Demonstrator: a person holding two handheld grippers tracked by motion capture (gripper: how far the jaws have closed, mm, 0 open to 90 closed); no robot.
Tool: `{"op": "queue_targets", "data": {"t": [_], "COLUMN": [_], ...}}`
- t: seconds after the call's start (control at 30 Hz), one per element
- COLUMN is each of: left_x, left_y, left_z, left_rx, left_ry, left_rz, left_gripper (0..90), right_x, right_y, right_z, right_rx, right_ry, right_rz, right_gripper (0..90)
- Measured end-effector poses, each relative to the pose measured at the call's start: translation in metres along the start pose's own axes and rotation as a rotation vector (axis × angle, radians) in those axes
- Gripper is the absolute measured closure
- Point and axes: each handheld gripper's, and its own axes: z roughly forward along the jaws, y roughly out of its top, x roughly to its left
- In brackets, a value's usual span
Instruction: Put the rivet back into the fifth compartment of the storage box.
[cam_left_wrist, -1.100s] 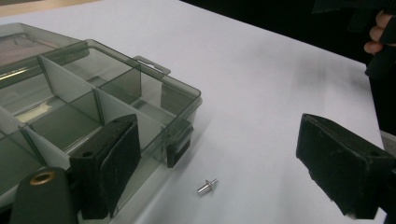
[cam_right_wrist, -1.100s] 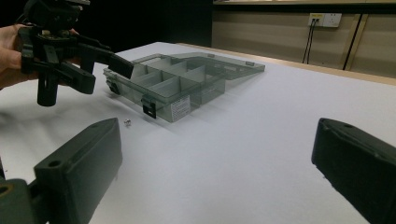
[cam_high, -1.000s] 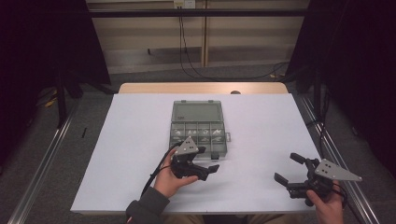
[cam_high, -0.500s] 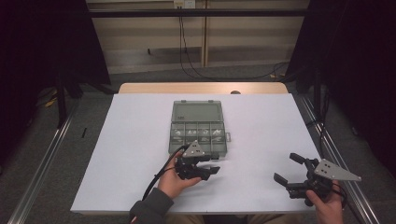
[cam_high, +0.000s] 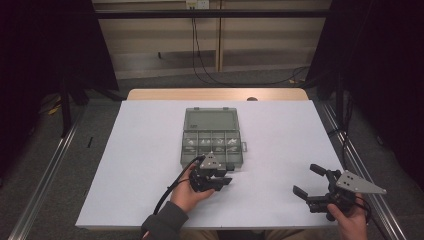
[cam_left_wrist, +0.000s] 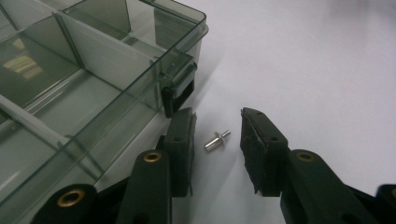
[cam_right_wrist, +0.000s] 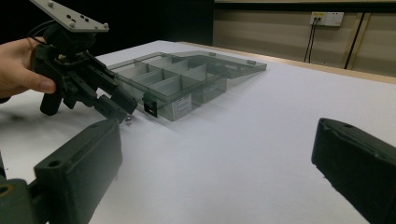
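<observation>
The left gripper (cam_left_wrist: 217, 140) has its jaws parted on either side of a small metal pin (cam_left_wrist: 216, 140), neither pad touching it yet; the pin lies flat on the white table (cam_left_wrist: 317, 70) between them. In the high view half a second ago and a second ago, this gripper sat a little nearer the box and higher; it has since dropped toward the table's near side and settled low over the pin. That reads as the approach ending and a pinch about to start, probably to lift the pin into the box (cam_left_wrist: 84, 79).

The pin's long axis lies across the gap, slightly slanted: its thin stem points up and toward the right jaw, its thicker head toward the left jaw. Closing now would therefore press it roughly end to end instead of across its shaft, which may let it skid.

Just beyond the left jaw is the box's black latch (cam_left_wrist: 177, 93), near the pin but apart from it. The box is open, its compartments clear-walled.

The right gripper (cam_high: 312, 181) rests well apart at the table's near right, jaws spread wide and empty, unmoved across the three high views.
</observation>
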Motion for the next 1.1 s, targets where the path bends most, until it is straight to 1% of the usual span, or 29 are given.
{"op": "queue_targets", "data": {"t": [0.03, 0.17, 0.23, 0.37, 0.47, 0.53, 0.57, 0.63, 0.67, 0.7, 1.03, 1.07, 1.1], "left_x": [0.0015, 0.0037, 0.004, 0.0042, 0.0047, 0.0043, 0.0041, 0.0033, 0.003, 0.0027, 0.0035, 0.004, 0.0046], "left_y": [0.0, 0.0003, 0.0004, 0.0015, 0.0018, 0.0018, 0.0017, 0.0019, 0.0018, 0.002, 0.0021, 0.0019, 0.0017], "left_z": [0.0003, 0.0004, 0.0014, 0.0038, 0.0041, 0.0044, 0.0044, 0.0047, 0.0049, 0.005, 0.0041, 0.004, 0.0036], "left_rx": [0.002, -0.003, 0.001, 0.026, 0.026, 0.028, 0.028, 0.031, 0.032, 0.034, 0.035, 0.031, 0.032], "left_ry": [-0.002, -0.002, -0.009, -0.02, -0.023, -0.02, -0.016, -0.01, -0.008, -0.007, -0.024, -0.033, -0.037], "left_rz": [-0.013, -0.022, -0.029, -0.02, -0.025, -0.025, -0.024, -0.016, -0.014, -0.01, -0.019, -0.034, -0.039], "left_gripper": [66.2, 66.4, 66.4, 65.8, 66.4, 68.6, 72.5, 74.1, 77.9, 79.0, 79.1, 79.2, 79.2], "right_x": [0.0, -0.0002, -0.0001, 0.0002, 0.0001, 0.0003, 0.0006, 0.0007, 0.0008, 0.0009, 0.0, -0.0001, -0.0002], "right_y": [0.0, -0.0003, -0.0002, -0.0004, -0.0006, -0.0008, -0.0011, -0.0011, -0.001, -0.001, -0.0009, -0.0009, -0.0009], "right_z": [-0.0001, 0.0001, 0.0001, 0.0004, 0.0007, 0.0009, 0.0014, 0.0014, 0.0014, 0.0014, 0.0003, 0.0003, 0.0002], "right_rx": [-0.002, 0.0, 0.002, 0.005, 0.006, 0.009, 0.01, 0.011, 0.013, 0.012, 0.011, 0.011, 0.011], "right_ry": [-0.001, -0.001, 0.0, 0.002, 0.0, 0.001, 0.002, 0.001, 0.002, 0.003, -0.001, -0.001, -0.002], "right_rz": [0.001, 0.0, -0.001, -0.002, -0.001, 0.0, -0.002, -0.003, -0.004, -0.003, -0.005, -0.005, -0.005], "right_gripper": [1.7, 1.7, 1.7, 1.8, 1.8, 1.8, 1.8, 1.8, 1.9, 1.9, 1.9, 1.9, 1.9]}}
